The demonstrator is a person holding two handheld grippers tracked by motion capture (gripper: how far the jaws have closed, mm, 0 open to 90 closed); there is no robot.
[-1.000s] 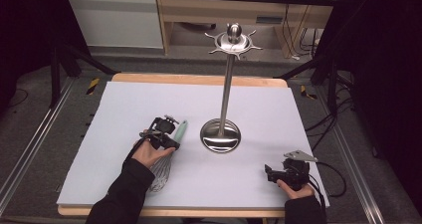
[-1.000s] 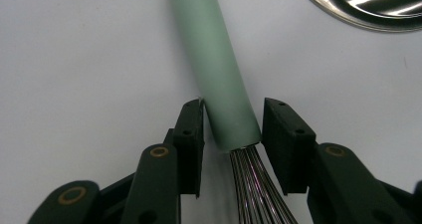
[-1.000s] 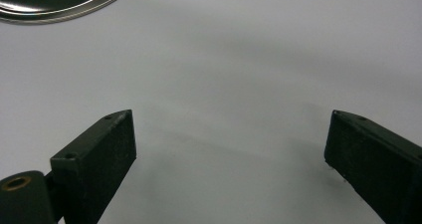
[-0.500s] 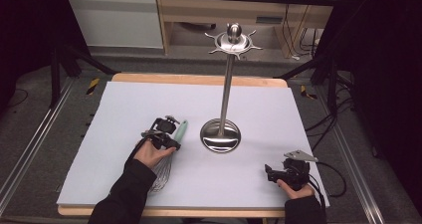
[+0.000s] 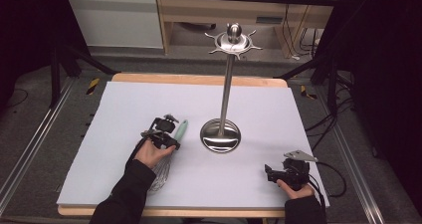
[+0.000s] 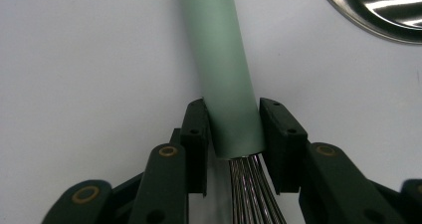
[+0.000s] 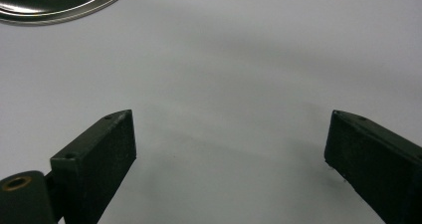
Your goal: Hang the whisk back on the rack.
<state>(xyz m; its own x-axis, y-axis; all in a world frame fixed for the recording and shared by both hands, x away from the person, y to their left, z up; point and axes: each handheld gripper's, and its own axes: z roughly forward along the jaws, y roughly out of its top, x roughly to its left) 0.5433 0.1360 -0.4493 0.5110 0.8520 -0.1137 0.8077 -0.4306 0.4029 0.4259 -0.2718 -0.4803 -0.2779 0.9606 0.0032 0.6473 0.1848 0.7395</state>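
Left tongs (image 5: 166, 133), counter's left half: seen from the high view, the person's left hand (image 5: 154, 153) carries them low over the white sheet. The jaws are drawn in narrow and clamp the whisk (image 5: 169, 149) by its pale green handle.

Left gripper view: the handle (image 6: 224, 69) runs straight up and away between the two black jaws, a pad pressed to each side. The grip sits at the handle's lower end, right where the steel wires (image 6: 254, 191) come out; the wires trail back under the tongs toward the hand.

High view again: the whisk lies flat on the counter (image 5: 124, 104), handle tip pointing up-right toward the stand, wire head back beside the sleeve near the front edge. Handle tip near the stand's base, apart from it.

Centre: steel stand (image 5: 226, 79), upright, round dished base (image 5: 220, 136) on the sheet, thin pole, spiked crown with a ball knob at top. An arc of the base rim shows at the top right of the left gripper view.

Right tongs (image 5: 272, 174), front right corner of the counter, in the right hand (image 5: 293, 186), well apart from whisk and stand. Right gripper view: jaws spread wide, bare white sheet between them. The stand's base rim (image 7: 59, 5) sits at that view's top left.
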